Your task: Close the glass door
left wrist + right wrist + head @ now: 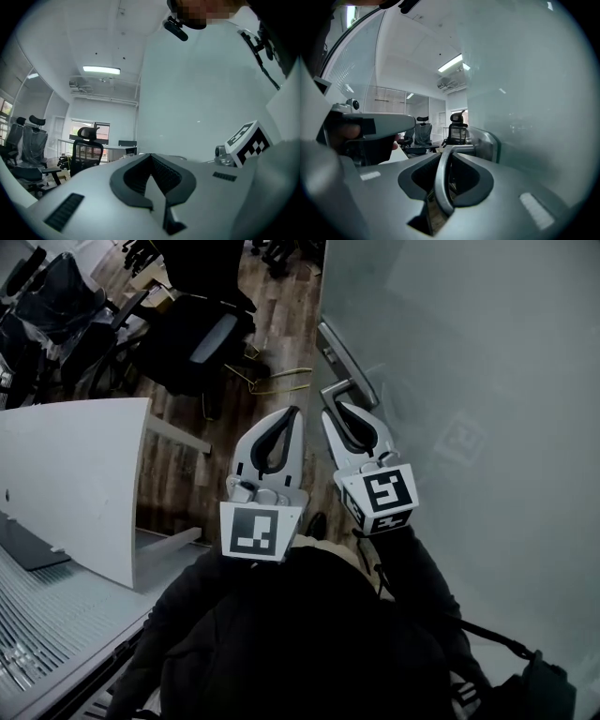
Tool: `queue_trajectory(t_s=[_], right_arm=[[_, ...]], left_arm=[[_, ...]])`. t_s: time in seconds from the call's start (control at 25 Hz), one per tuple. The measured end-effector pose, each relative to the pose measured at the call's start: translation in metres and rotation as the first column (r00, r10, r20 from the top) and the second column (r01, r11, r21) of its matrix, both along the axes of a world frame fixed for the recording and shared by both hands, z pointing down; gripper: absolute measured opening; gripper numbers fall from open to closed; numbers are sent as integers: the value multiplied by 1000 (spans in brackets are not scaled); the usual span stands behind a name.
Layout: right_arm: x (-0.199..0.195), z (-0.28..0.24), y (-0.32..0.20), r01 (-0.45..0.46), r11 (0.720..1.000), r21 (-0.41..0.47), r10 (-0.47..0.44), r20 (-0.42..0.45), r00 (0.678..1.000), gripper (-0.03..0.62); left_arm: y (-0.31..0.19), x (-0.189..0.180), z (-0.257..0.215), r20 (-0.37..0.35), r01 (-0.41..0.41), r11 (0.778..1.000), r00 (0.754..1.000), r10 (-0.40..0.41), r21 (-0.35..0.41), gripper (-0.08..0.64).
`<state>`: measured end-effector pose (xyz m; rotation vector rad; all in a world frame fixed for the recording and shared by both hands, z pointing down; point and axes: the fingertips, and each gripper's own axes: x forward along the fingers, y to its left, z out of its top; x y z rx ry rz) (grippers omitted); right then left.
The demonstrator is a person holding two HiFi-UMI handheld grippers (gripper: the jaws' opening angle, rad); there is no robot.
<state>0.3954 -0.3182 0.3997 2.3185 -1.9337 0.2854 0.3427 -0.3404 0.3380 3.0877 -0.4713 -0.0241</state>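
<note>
The frosted glass door fills the right of the head view, its edge running up past a metal lever handle. My right gripper is shut on that handle. In the right gripper view the curved metal lever passes between the jaws, with the glass close on the right. My left gripper hangs just left of the right one, apart from the door. Its jaws are shut with nothing between them, as the left gripper view also shows.
A white desk stands to the left over the wooden floor. Black office chairs sit beyond the door edge, and a yellow wire frame lies on the floor near them. The person's dark jacket fills the bottom.
</note>
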Motion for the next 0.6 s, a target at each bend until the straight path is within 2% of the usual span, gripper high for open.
queue_trajectory(t_s=[0.4,0.6], right_arm=[[-86,-7,-14,91,996,-7,-92,-41,995,67],[-132,-7,-14,164,986,-27,-165,-42,985,67]], left_arm=[[-14,-87,-6,4,49,999,999,-49,11,-3],[-8,-126,-18,-16,102,995,995,-101,23,-3]])
